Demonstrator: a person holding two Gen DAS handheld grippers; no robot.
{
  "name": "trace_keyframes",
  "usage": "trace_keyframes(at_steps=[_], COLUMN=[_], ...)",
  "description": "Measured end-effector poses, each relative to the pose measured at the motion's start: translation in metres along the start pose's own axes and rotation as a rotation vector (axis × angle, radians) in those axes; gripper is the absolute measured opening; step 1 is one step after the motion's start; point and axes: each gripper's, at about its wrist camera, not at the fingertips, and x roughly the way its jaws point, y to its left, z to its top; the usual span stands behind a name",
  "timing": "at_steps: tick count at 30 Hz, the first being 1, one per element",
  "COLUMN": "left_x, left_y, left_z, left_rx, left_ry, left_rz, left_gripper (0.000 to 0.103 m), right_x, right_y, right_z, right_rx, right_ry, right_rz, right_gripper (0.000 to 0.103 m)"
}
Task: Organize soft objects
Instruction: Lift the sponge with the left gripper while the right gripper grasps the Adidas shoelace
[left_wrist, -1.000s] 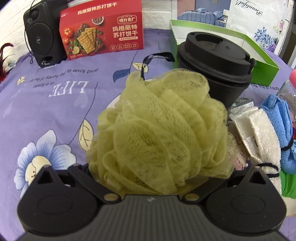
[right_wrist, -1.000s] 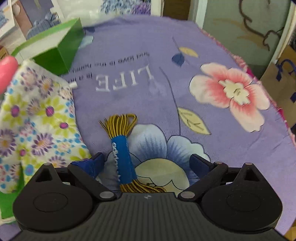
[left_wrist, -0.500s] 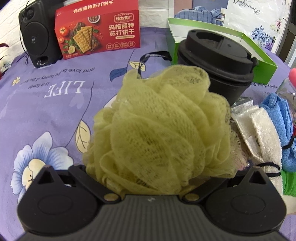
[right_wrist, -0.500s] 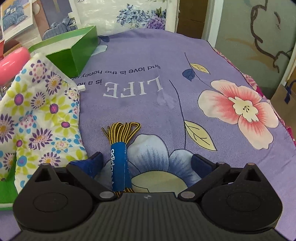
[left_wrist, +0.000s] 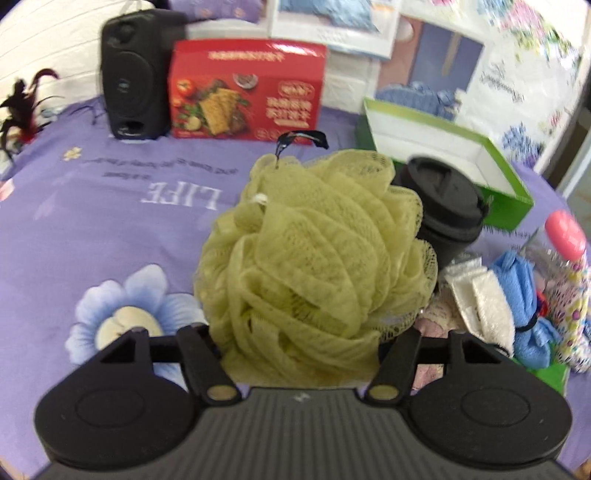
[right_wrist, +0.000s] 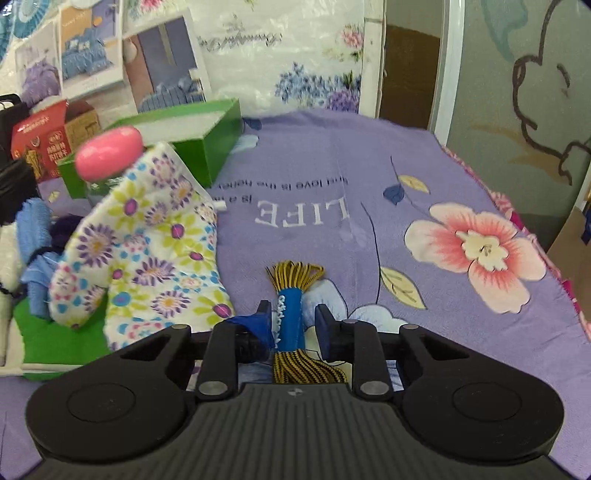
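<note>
A yellow-green mesh bath loofah (left_wrist: 314, 258) with a black hanging loop (left_wrist: 303, 138) fills the middle of the left wrist view. My left gripper (left_wrist: 301, 328) is closing on its lower part; the loofah hides the pads and hangs above the purple cloth. In the right wrist view a bundle of yellow-and-black shoelaces in a blue sleeve (right_wrist: 290, 321) stands between the blue pads (right_wrist: 264, 319). My right gripper (right_wrist: 294, 321) is closing tightly around the sleeve.
A black lidded cup (left_wrist: 447, 206) and an open green box (left_wrist: 443, 147) stand behind the loofah. White (left_wrist: 484, 299) and blue cloths (left_wrist: 524, 291) and a pink-capped bottle (left_wrist: 565, 236) lie right. A floral mitt (right_wrist: 147, 251) lies left of the laces. Red cracker box (left_wrist: 247, 92) and speaker (left_wrist: 136, 74) at back.
Both grippers' jaws have come in from wide open. The left one rose with the loofah in it. The right one closed on the lace bundle and tipped up, showing more of the far wall.
</note>
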Motion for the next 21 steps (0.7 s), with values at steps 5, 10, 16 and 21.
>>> trace_keyframes(at_steps=[5, 10, 16, 21], left_x=[-0.021, -0.029, 0.002, 0.028], left_y=[0.010, 0.006, -0.002, 0.002], left_z=[0.016, 0.028, 0.006, -0.015], left_rx=[-0.021, 0.012, 0.039, 0.025], left_ry=[-0.044, -0.098, -0.009, 0.074], left_rz=[-0.003, 0.020, 0.034, 0.049], left_gripper=[0.064, 0.064, 0.065, 0.066], right_x=[-0.023, -0.013, 0.018, 0.024], right_y=[0.001, -0.004, -0.006, 0.008], right_z=[0.015, 0.019, -0.007, -0.013], right_rx=[0.011, 0.015, 0.003, -0.213], right_ry=[-0.075, -0.044, 0.145, 0.160], right_rz=[0.023, 0.008, 0.031, 0.010], right_gripper=[0.006, 0.011, 0.018, 0.029])
